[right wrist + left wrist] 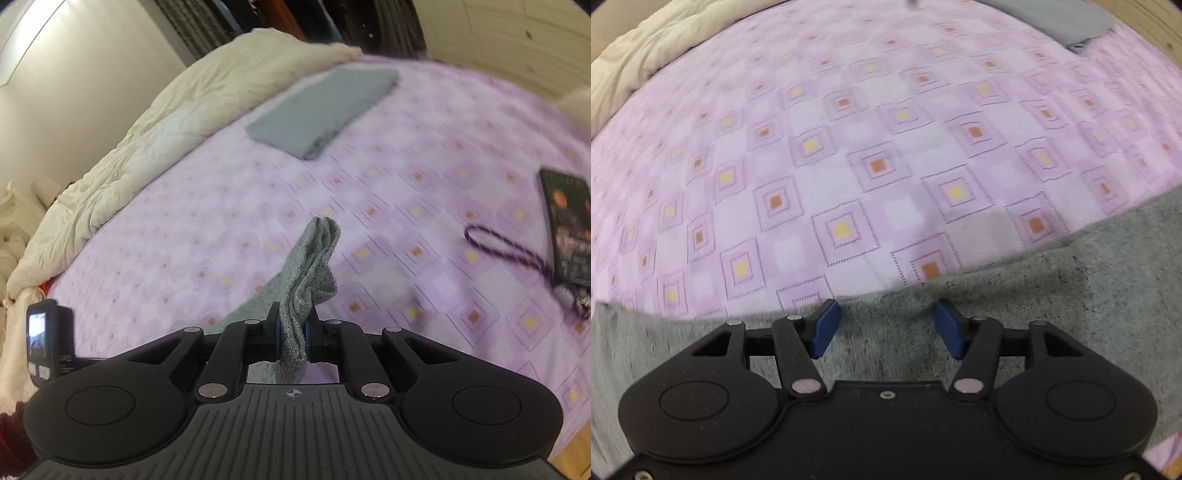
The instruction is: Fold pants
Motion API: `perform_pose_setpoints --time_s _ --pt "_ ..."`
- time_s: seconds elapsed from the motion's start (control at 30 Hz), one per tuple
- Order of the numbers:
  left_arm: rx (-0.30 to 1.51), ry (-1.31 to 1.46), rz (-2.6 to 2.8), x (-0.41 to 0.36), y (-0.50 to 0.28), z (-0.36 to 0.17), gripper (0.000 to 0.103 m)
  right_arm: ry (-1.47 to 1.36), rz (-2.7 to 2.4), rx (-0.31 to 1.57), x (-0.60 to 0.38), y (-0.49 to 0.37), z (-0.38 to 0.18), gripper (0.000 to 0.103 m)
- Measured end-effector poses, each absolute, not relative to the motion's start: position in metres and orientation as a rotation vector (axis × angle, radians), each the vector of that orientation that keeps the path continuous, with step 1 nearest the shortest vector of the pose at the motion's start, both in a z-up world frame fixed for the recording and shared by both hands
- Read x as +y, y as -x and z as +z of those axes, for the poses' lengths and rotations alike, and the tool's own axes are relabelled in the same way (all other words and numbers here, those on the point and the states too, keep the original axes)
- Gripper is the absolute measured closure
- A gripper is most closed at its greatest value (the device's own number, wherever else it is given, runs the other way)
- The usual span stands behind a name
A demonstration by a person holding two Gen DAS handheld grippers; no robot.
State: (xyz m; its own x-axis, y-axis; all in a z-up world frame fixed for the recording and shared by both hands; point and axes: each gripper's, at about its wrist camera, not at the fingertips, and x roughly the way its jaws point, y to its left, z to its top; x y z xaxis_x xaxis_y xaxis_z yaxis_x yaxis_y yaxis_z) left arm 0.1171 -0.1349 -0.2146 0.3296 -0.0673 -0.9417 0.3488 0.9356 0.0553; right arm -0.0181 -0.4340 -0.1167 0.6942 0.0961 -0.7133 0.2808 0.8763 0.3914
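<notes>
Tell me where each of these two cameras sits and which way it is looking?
Left wrist: sits behind the left gripper, looking forward and down over the grey pants and the purple bedsheet; its open blue fingers show.
Right wrist: sits behind the right gripper, looking across the bed at the cream duvet, a folded blue-grey garment and a phone; its jaws pinch the pants.
Shared: pants, sheet, duvet, garment.

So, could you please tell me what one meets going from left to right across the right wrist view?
Small screen device → cream duvet → folded grey garment → dark braided cord → dark book.
</notes>
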Motion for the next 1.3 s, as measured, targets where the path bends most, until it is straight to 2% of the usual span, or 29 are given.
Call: perform_pose_setpoints --time_s 0.17,0.37,0.47,0.63,0.7,0.77,0.93,1.1,1.2,1.3 --pt "1.157 -0.11 -0.302 -0.072 -0.115 -0.18 0.046 -0.39 -0.056 0.765 -0.377 0.006 -0.082 0.092" --pt "1.196 0.031 -0.238 0.047 -0.109 -0.166 0.047 -0.207 0.153 0.716 -0.248 -0.006 -0.048 0.092" --pt "1.221 0.05 -0.188 0.103 -0.099 -0.169 0.047 -0.126 0.263 0.749 -0.175 -0.016 -0.074 0.092" --pt "1.267 0.044 -0.117 0.169 -0.079 -0.18 0.047 0.08 0.385 0.89 -0.064 -0.023 -0.163 0.092" --pt "1.282 0.049 -0.108 0.186 -0.074 -0.184 0.047 0.193 0.426 0.951 -0.033 -0.02 -0.196 0.088" --pt "1.283 0.048 -0.112 0.191 -0.074 -0.183 0.047 0.262 0.488 1.002 -0.014 -0.014 -0.21 0.072" --pt "1.228 0.051 -0.174 0.179 -0.069 -0.167 0.048 0.215 0.591 0.94 -0.028 0.009 -0.176 0.07" --pt "1.22 0.044 -0.324 0.132 -0.06 -0.164 0.047 0.152 0.44 0.938 -0.083 0.001 -0.149 0.071" --pt "1.282 0.044 -0.39 0.108 -0.051 -0.178 0.047 0.105 0.305 0.976 -0.124 -0.019 -0.15 0.071" --pt "1.413 0.001 -0.318 0.097 -0.042 -0.214 0.047 0.075 0.219 1.0 -0.158 -0.041 -0.155 0.079"
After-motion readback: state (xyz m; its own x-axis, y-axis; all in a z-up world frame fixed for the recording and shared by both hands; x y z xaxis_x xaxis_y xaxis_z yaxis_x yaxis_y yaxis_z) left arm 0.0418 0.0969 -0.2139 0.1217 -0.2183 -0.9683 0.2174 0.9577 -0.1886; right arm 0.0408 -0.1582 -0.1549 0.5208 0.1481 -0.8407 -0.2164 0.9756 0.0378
